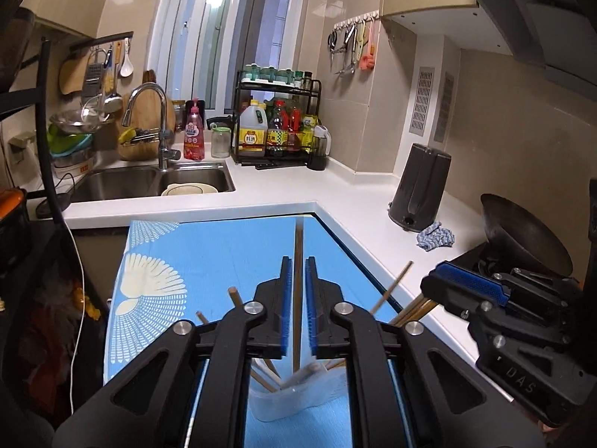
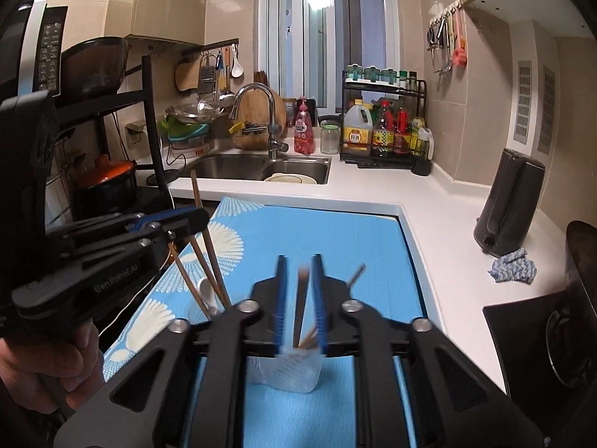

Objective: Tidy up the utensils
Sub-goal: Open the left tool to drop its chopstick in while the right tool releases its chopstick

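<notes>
While both grippers hover over blue mat point(image 1: 209, 246), left gripper point(image 1: 297, 298) slightly parted around upright chopstick point(image 1: 298, 261), pads clear; right gripper point(image 2: 298, 298) likewise around blurred chopstick point(image 2: 300, 306) above clear cup point(image 2: 294, 369).

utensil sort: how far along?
Done: several chopsticks and a white spoon stand in one clear cup; more sit in the second cup. In hand: a chopstick stands between the left gripper fingers, another inside the right gripper; neither looks pinched. Left: no loose utensils visible on the blue mat.
</notes>
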Demonstrator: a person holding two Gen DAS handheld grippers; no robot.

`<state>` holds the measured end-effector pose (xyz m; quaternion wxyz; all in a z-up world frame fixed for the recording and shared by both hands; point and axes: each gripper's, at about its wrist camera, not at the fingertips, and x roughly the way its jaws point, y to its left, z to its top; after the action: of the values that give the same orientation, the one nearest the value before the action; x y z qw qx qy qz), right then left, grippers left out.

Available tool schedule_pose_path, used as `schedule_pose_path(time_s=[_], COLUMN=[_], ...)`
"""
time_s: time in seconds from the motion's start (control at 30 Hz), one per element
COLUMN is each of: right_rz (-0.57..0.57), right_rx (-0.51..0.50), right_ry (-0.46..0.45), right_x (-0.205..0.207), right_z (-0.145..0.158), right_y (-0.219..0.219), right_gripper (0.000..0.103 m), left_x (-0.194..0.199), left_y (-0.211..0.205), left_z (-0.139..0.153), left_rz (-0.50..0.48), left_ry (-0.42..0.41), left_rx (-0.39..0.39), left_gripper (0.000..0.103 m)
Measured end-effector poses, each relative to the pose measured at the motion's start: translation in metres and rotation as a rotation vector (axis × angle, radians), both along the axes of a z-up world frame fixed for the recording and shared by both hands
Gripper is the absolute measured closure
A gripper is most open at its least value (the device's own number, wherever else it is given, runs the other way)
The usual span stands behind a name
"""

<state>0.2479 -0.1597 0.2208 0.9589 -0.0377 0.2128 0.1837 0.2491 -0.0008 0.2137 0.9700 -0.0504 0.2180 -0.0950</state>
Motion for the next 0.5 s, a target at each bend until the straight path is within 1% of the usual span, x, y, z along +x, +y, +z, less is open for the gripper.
schedule_pose_path(time_s=[0.03,0.07,0.1,0.17,0.2,0.23,0.27,0.3,0.33,0.4,0.5], right_rz=[-0.007,-0.010,-0.011,-0.022,-0.025,-0.026,-0.032,-0.042,-0.052,-0.076,-0.102], right_rx=[0.004,0.010,0.015,0.032,0.044,0.056,0.067,0.073,0.077,0.087,0.082], right_ry=[-0.012,-0.026,-0.039,-0.066,-0.076,-0.087,-0.103,-0.125,-0.152,-0.200,-0.259], right_x=[-0.008,-0.016,-0.023,-0.044,-0.053,-0.064,-0.078,-0.090,-0.102,-0.122,-0.140], right_z=[0.002,0.004,0.005,0.007,0.006,0.004,-0.001,-0.006,-0.012,-0.026,-0.052], right_y=[-0.004,-0.007,-0.010,-0.019,-0.023,-0.026,-0.030,-0.034,-0.037,-0.045,-0.053], right_gripper=[0.065,0.056,0.052,0.049,0.044,0.041,0.035,0.028,0.024,0.011,0.006], left_x=[-0.008,-0.020,-0.030,-0.055,-0.066,-0.078,-0.093,-0.105,-0.113,-0.132,-0.149], left_y=[0.002,0.005,0.005,0.009,0.009,0.010,0.012,0.013,0.013,0.012,0.007], left_z=[0.004,0.010,0.013,0.020,0.021,0.020,0.016,0.010,0.004,-0.015,-0.049], left_rz=[0.011,0.026,0.034,0.052,0.059,0.067,0.079,0.090,0.101,0.142,0.206], left_ry=[-0.015,-0.037,-0.056,-0.094,-0.107,-0.119,-0.130,-0.134,-0.135,-0.130,-0.108], left_rx=[-0.010,-0.021,-0.028,-0.047,-0.058,-0.071,-0.087,-0.096,-0.101,-0.096,-0.060], left_gripper=[0.076,0.064,0.059,0.055,0.047,0.041,0.032,0.025,0.023,0.013,0.009])
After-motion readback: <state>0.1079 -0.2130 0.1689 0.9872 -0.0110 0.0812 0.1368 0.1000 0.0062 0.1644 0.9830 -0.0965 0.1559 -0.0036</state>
